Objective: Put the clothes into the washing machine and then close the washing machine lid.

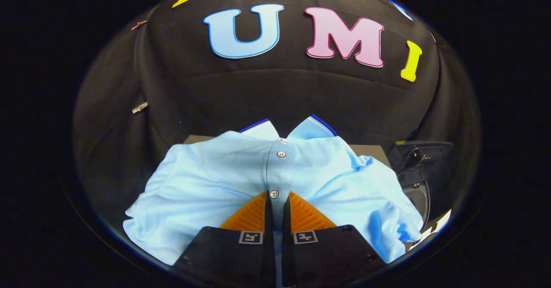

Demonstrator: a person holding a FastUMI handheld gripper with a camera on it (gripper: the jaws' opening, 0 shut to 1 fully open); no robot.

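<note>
Gripper (275, 202) pinched together on light-blue polo shirt (206, 180) button placket; soft, light, drapey; likely to trail.

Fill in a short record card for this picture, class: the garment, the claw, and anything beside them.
garment: light blue polo shirt, spread out, collar away from the claw, placket buttoned
claw: fingers nearly together over the placket, by the lowest button
grip: narrow strip of cloth between the fingers; firm pinch cannot be told
beside shirt: dark machine part, to the right
task stage: shirt not yet in the washer
</note>
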